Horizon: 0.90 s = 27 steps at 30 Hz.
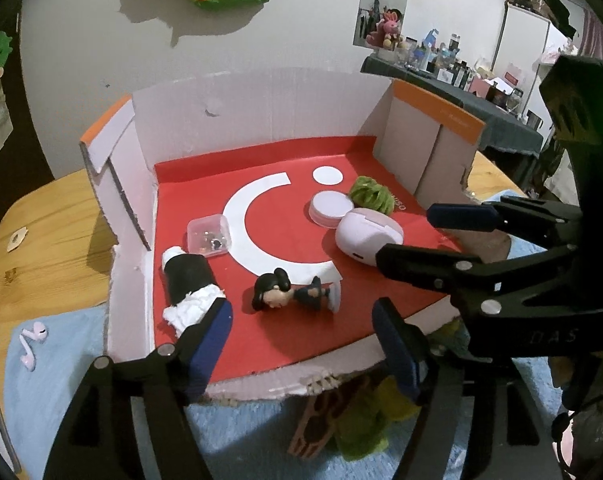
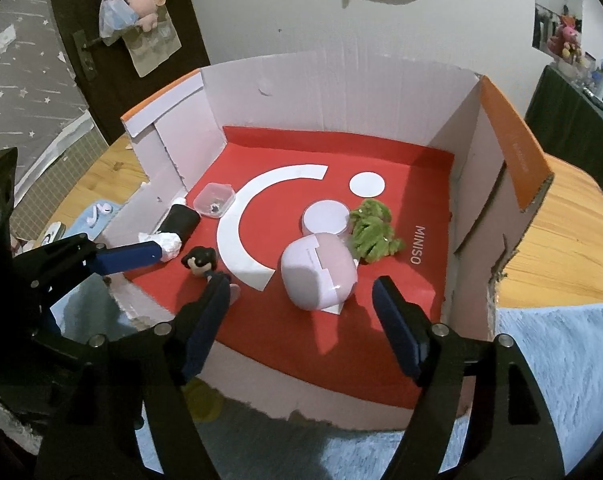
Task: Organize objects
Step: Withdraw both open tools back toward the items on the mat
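Note:
An open cardboard box with a red floor holds the objects. Lying in it are a black bottle with white wrapping, a small clear container, a dark-haired figurine, a pink earbud case, a round white-lidded jar and a green fuzzy item. My left gripper is open over the box's front edge, with the figurine just beyond its tips. My right gripper is open around the near end of the pink case, its pads clear of it.
The box stands on a wooden table with a light blue towel under its front. Pink earbuds lie on the towel to the left. A green and brown item sits before the box's torn front wall.

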{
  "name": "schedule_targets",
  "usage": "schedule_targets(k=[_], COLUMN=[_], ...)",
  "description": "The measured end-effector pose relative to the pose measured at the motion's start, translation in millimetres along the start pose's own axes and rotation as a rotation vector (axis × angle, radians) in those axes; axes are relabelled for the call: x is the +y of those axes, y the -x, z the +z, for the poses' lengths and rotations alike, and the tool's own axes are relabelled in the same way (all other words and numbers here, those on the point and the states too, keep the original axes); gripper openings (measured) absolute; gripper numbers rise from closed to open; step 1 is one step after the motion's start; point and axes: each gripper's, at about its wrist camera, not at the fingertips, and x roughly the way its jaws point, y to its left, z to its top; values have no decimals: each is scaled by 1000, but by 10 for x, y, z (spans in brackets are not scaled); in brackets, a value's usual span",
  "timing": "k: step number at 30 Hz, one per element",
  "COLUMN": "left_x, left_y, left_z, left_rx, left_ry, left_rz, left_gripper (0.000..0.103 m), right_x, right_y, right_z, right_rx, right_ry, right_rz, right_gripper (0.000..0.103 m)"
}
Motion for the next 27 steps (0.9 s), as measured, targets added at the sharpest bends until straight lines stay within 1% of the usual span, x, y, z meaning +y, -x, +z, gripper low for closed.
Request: schedule_targets(k=[3,5,6,9,11,15,17,19,23,27], left_x=[-13,-21,-26,-46,-59,-85,-96,-110,-137,-152], left_y=[63,115,131,203,235,307,325,352,419,483], left_z=[-22,-42,-44,-75,-89,-128,-143,-162,-203,-245], left_rx=[-10,-19,-22,-31,-39,-50,-52,-56,-65,-77], left_ry=[-2,-1,-1,-5,-7,-7,-10,-12,-17,-14], left_rz=[5,11,11,10,12,16,16,22,30,40], left_gripper=[80,83,84,88,93,94,96,98,99,103], right_x=[8,18,28,51,68,87,91,109,138,158], right_y=[45,75,91,141,175,242,267,304,364,424], right_z=[-12,-23,-31,-53,-74,-111,-124,-145,-181,-210], right_rx=[-10,-16,-20,-28,-32,-38,-41,-46,-54,-65], right_ry=[-4,-4,-2,0,1,-1,0,1,5,5], right_rz=[4,7,7,10,11,17,18,21,23,25], right_gripper=[74,80,81,81,81,82,87,88,88,89])
